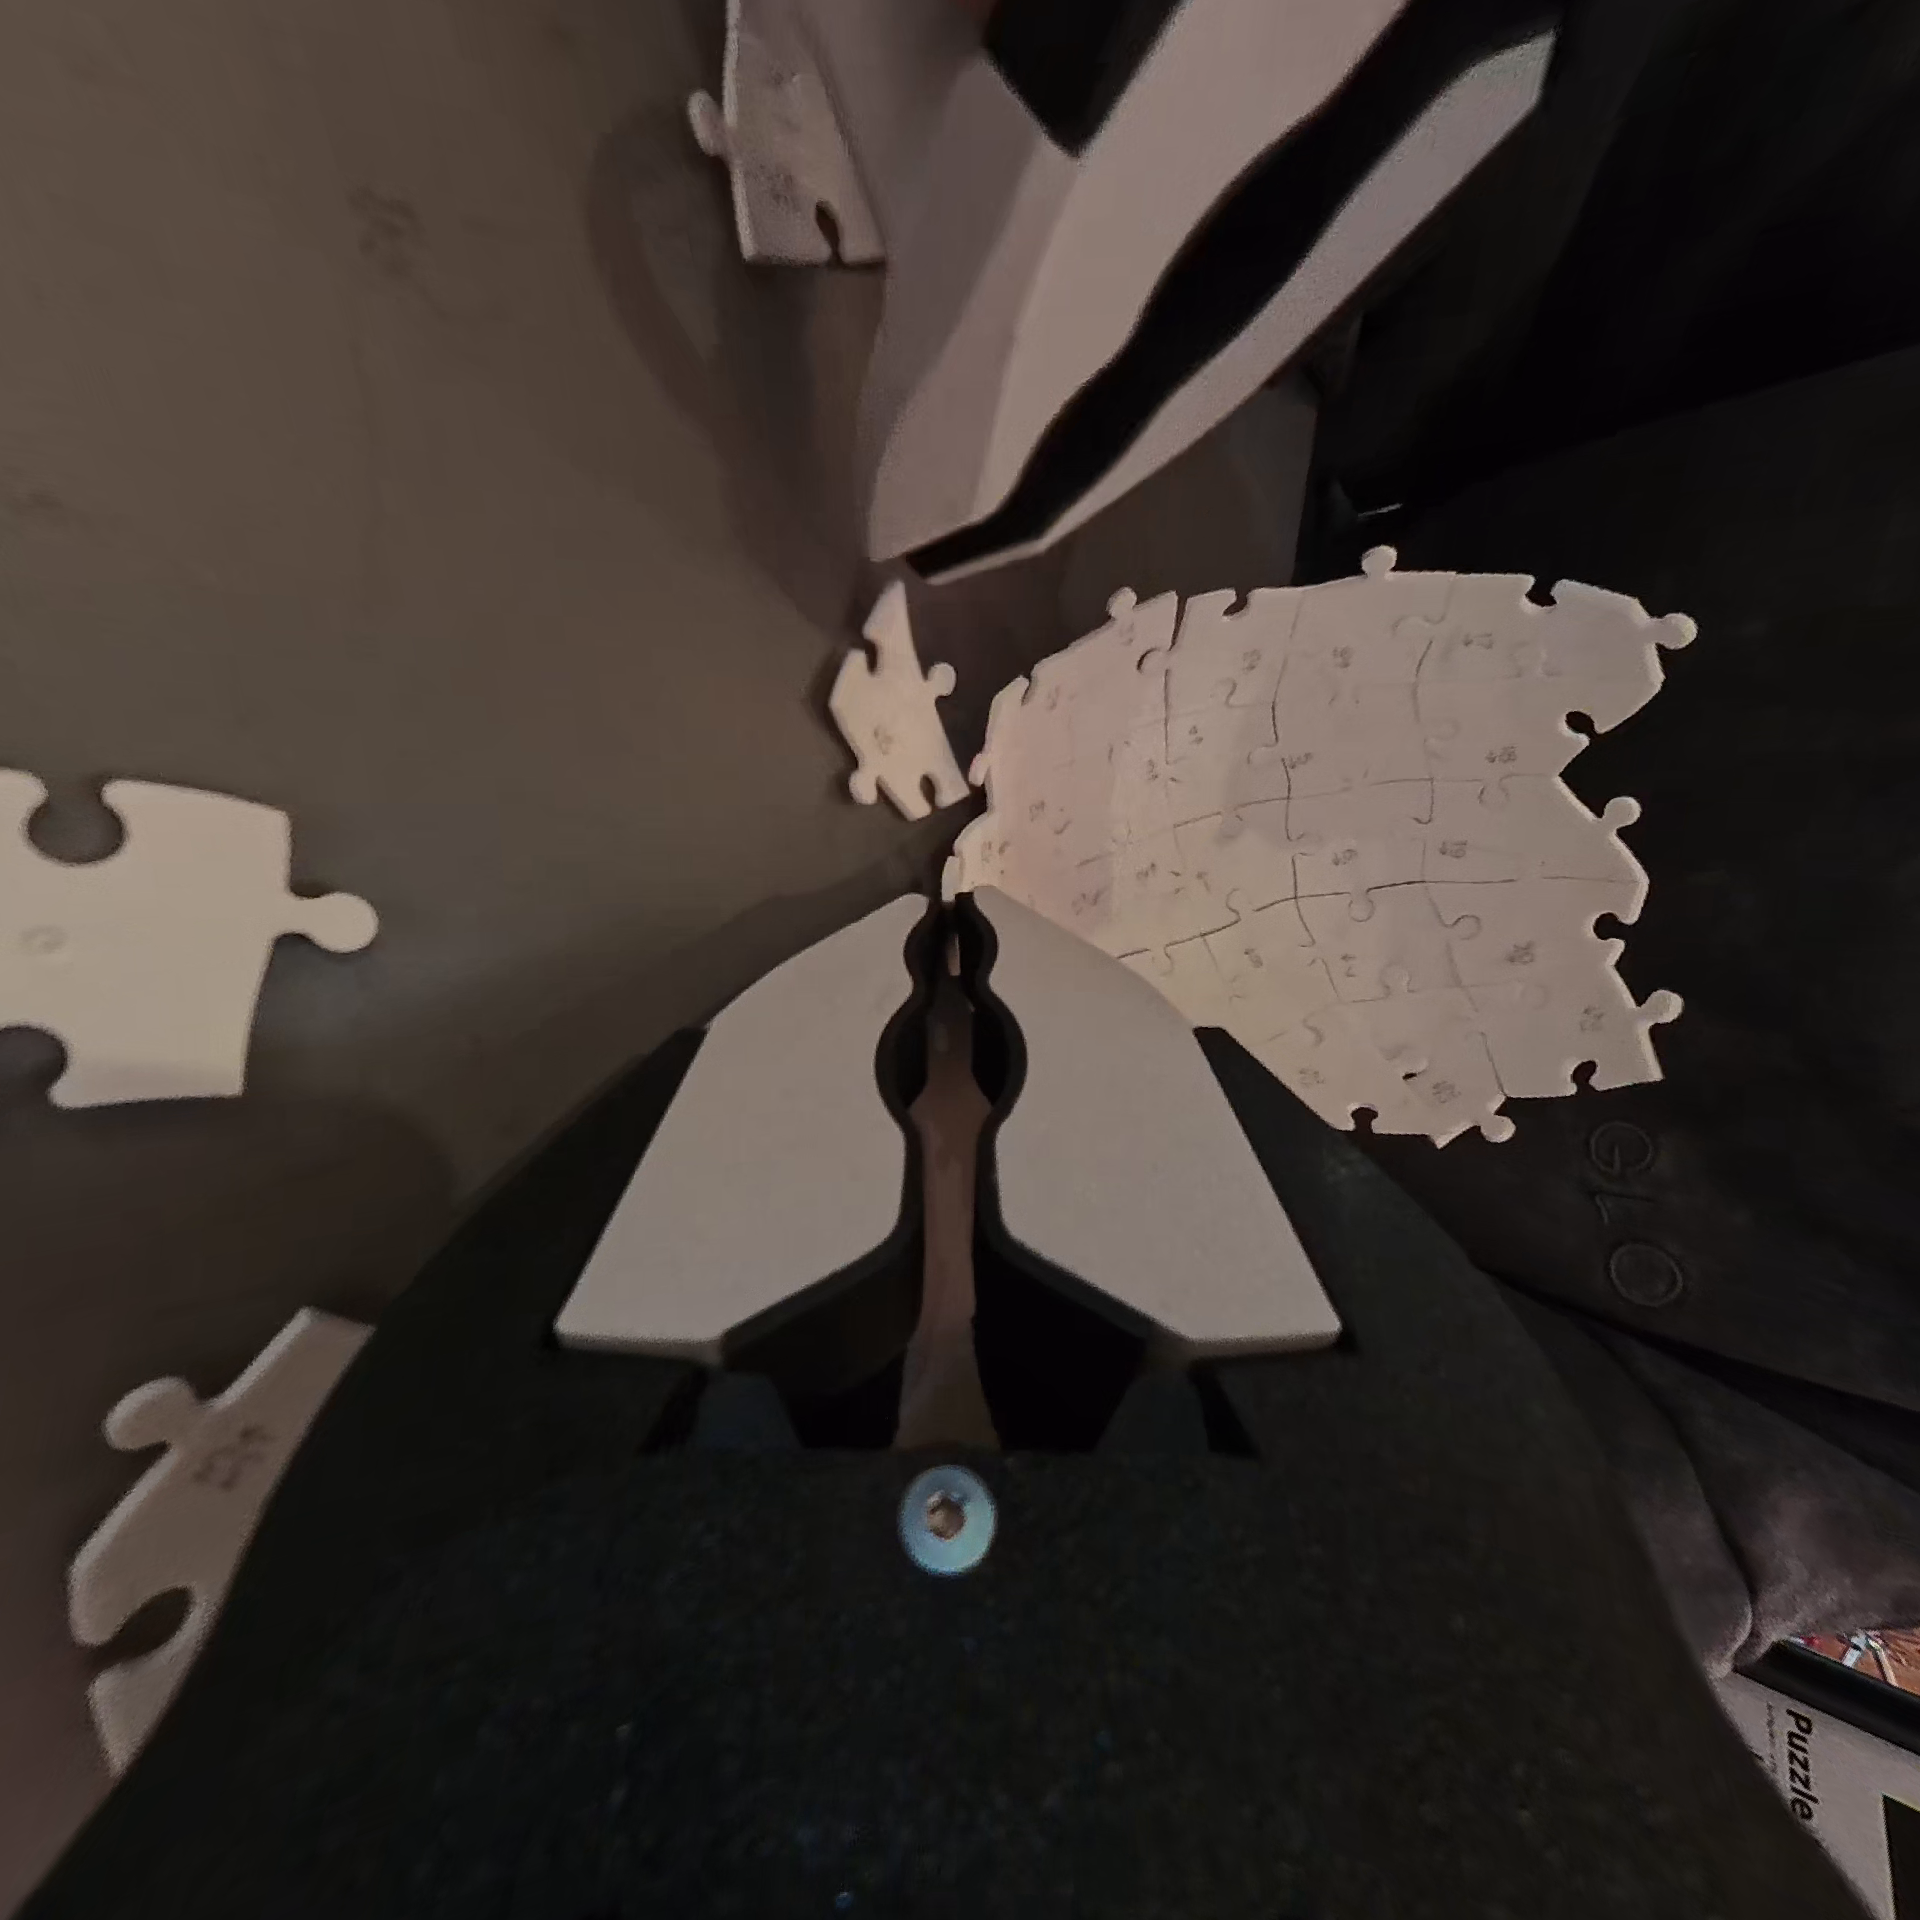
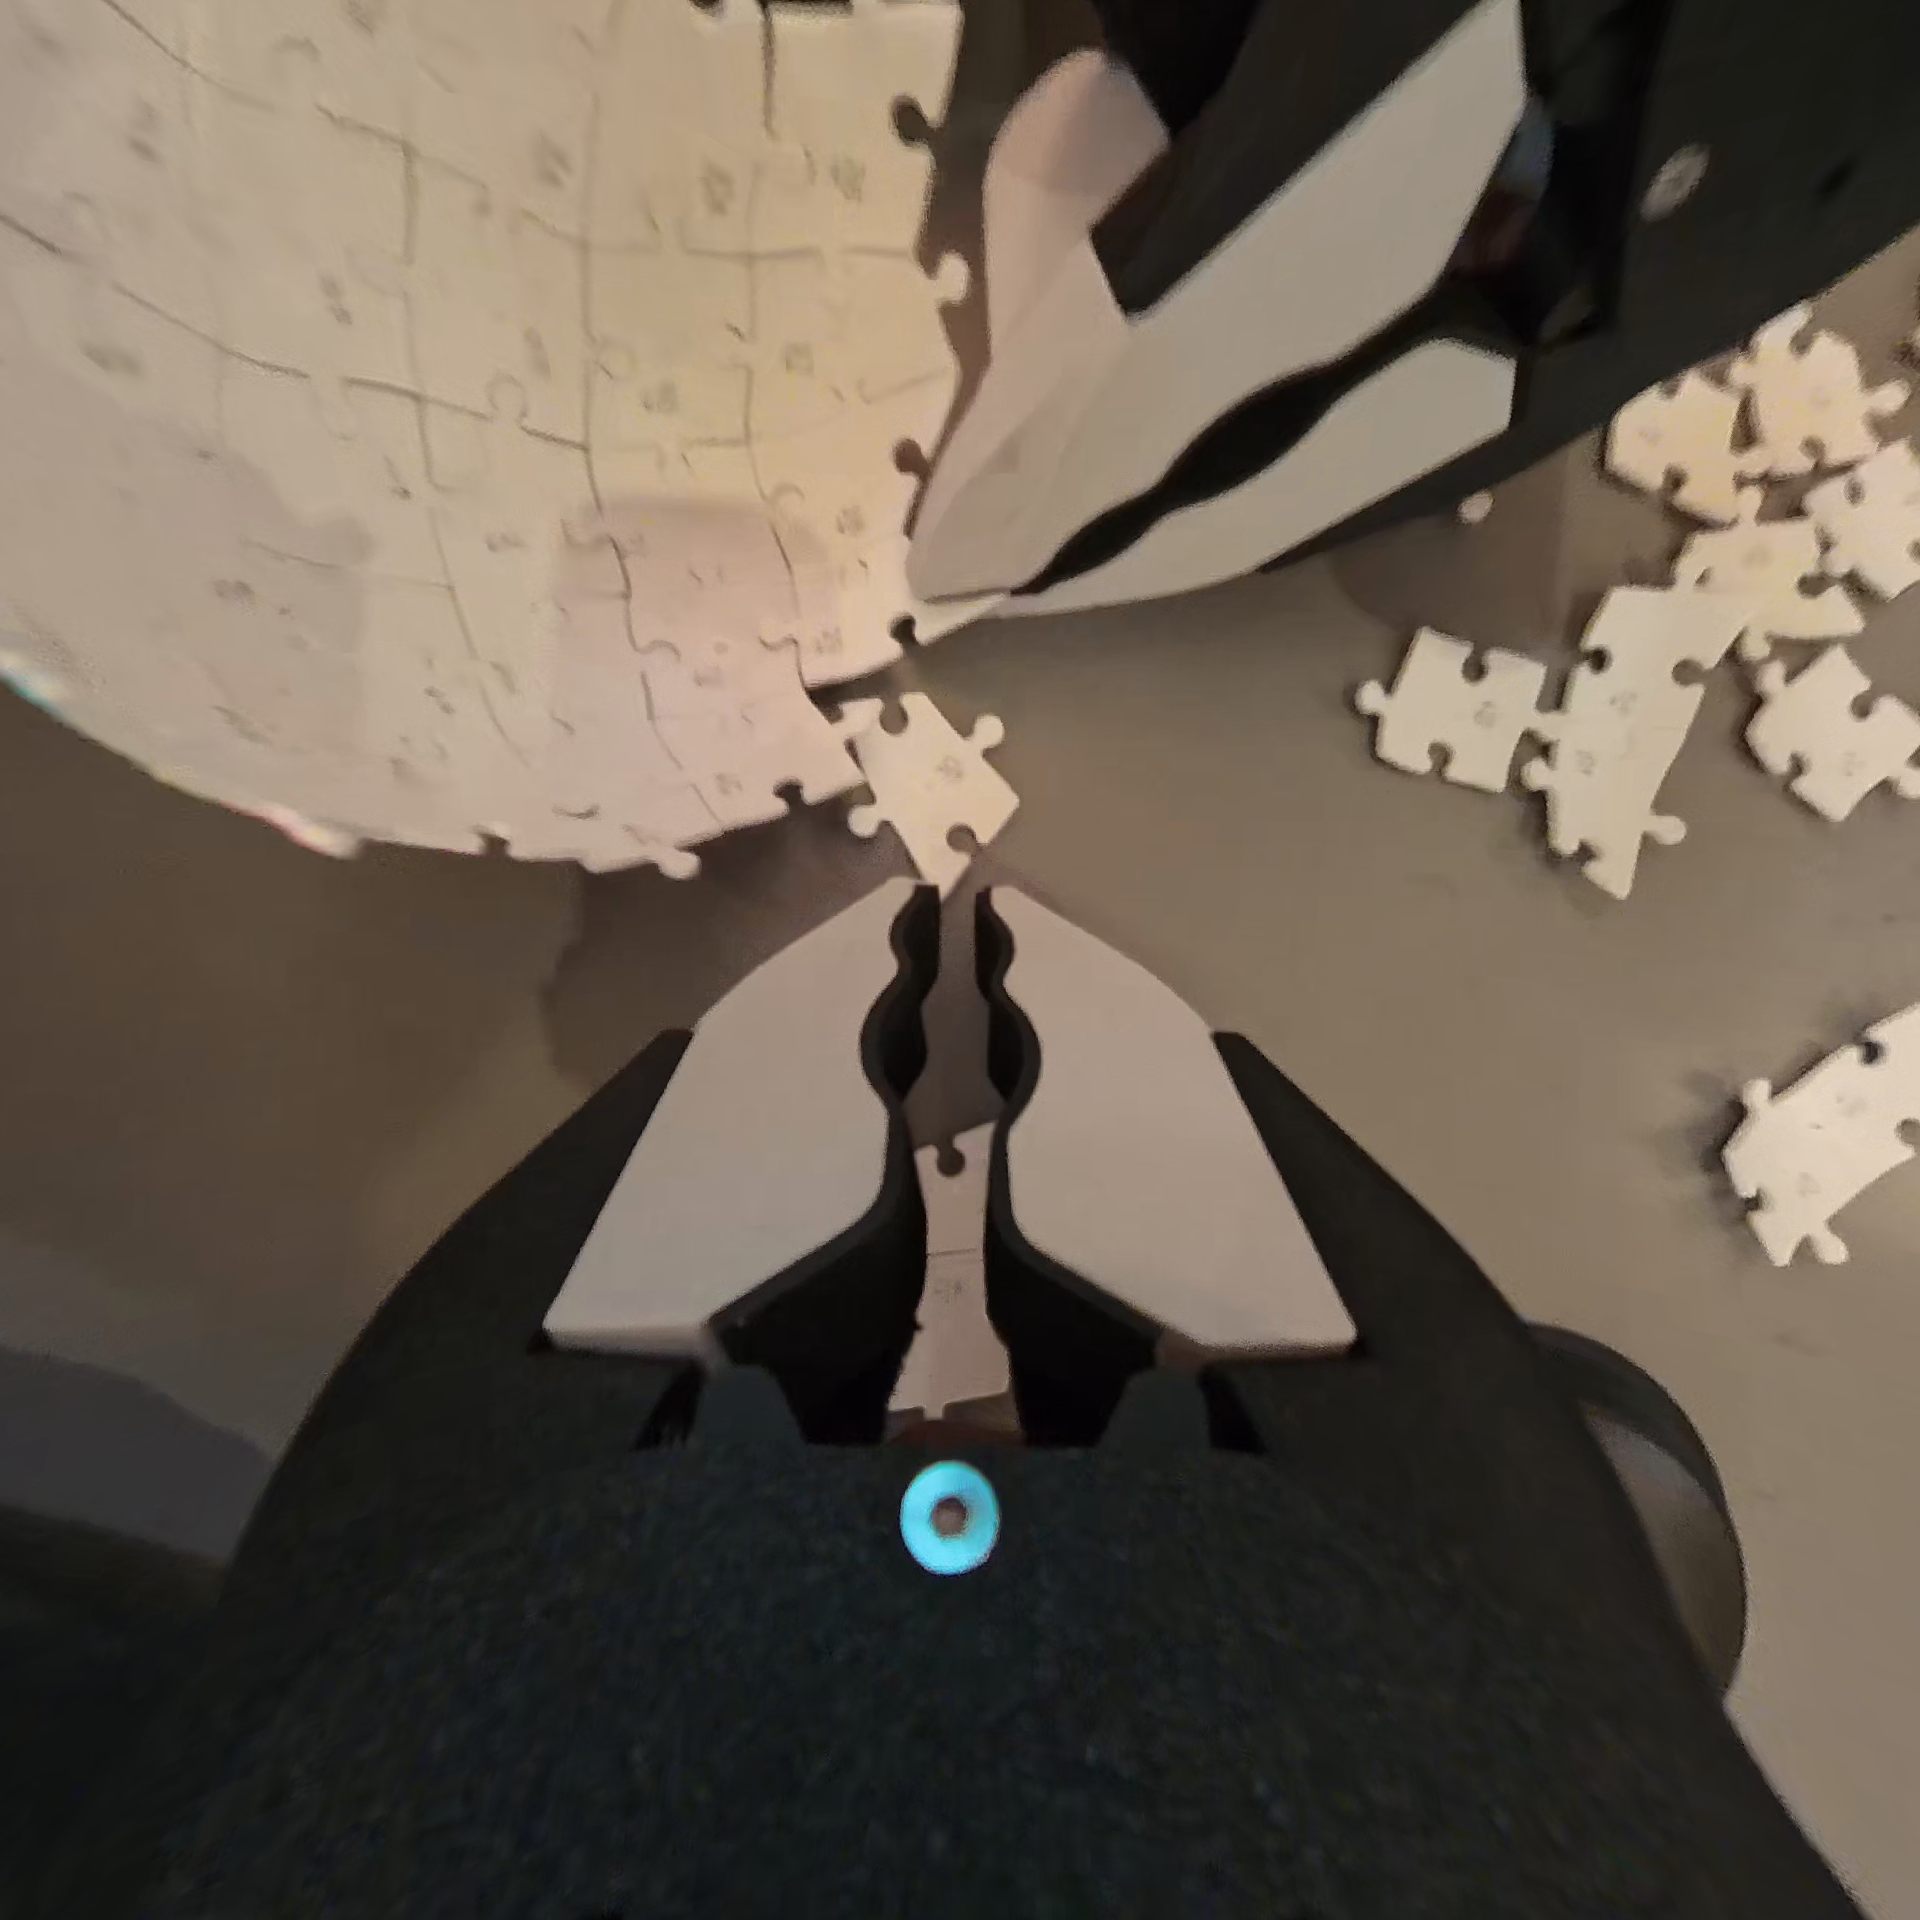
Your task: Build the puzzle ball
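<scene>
Surface (image 2: 1299, 935), grey-brown, carries everything. Shell (image 2: 416, 416) of joined white pieces, the part-built puzzle ball, curves above it; the left tool (image 1: 954, 920) is pinched almost closed on the shell's rim. Loose pieces (image 2: 1662, 675) lie scattered to one side, near the left tool's body. Right tool (image 2: 956, 899), narrowed to a slim gap, grips a single piece (image 2: 935, 774) by its corner, that piece touching the shell's lower edge.

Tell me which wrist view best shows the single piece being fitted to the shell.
Right wrist view: the single piece lies face-on, against the shell edge. Left wrist view shows it smaller, angled, under the right gripper.
</scene>
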The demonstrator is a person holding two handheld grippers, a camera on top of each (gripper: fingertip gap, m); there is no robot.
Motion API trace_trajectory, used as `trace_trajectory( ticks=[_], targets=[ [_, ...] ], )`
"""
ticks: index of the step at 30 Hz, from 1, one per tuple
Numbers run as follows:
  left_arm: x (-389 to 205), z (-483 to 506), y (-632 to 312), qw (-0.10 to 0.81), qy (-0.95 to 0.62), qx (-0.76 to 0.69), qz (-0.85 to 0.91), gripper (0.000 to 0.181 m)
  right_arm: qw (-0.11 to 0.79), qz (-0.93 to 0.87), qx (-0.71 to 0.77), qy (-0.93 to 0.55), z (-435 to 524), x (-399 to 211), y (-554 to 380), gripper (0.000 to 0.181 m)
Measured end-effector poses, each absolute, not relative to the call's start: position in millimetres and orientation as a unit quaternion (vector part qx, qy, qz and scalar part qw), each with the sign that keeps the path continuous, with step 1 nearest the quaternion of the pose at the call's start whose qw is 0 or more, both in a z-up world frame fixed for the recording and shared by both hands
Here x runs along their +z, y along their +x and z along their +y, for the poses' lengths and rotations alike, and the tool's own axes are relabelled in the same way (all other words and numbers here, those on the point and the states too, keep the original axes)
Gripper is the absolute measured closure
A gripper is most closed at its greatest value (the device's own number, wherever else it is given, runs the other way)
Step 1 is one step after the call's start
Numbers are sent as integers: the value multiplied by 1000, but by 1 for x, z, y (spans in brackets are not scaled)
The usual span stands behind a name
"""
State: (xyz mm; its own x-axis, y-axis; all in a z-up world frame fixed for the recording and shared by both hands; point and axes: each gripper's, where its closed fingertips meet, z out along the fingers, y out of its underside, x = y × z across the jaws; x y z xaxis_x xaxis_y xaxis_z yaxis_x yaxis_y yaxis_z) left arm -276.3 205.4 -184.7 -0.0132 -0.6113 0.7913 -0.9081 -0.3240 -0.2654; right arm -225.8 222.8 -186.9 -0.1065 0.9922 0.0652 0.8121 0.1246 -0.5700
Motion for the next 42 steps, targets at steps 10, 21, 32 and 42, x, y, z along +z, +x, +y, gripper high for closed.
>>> trace_trajectory(
  ticks=[10,21,32,42],
  targets=[
    [-184,204,-277,166,680,443,-560,179,213,-717,221,-625,214,-185,-225,175],
    [-185,202,-276,170,678,443,-561,179,231,-733,201,-608,217,-194,-234,180],
    [-185,201,-277,174,677,445,-560,179,240,-739,203,-596,209,-186,-237,172],
    [-186,201,-276,173,677,444,-560,179,242,-736,190,-603,214,-195,-240,176]
  ],
)
